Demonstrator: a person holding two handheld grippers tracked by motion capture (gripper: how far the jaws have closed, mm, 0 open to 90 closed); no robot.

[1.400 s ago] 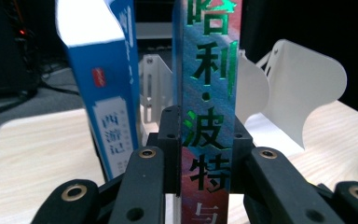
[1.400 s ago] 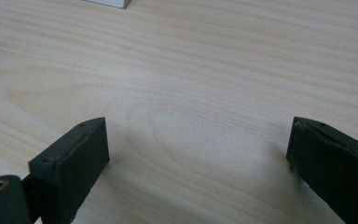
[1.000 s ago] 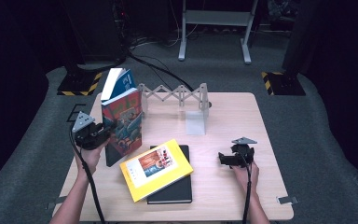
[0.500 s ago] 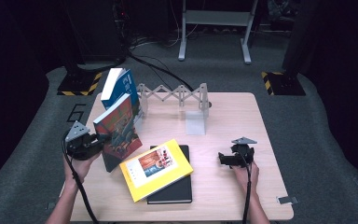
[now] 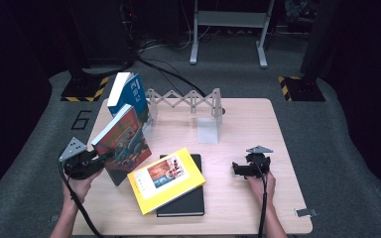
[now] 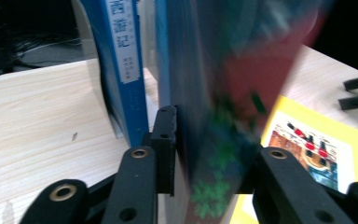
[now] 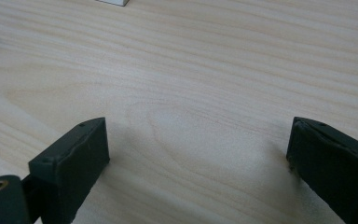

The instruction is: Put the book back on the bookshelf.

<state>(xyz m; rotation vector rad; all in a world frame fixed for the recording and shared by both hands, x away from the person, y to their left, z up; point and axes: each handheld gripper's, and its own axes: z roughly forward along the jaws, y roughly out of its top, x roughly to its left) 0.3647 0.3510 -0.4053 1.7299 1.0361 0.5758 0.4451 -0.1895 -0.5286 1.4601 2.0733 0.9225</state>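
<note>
The left gripper held the picture book by its near edge, jaws just easing wider around it. The book leaned left, away from the blue book standing farther back. The right gripper rested wide open and empty on the table, well apart. The yellow book lay just right.

A yellow book lies on a black book beside a folding rack.
</note>
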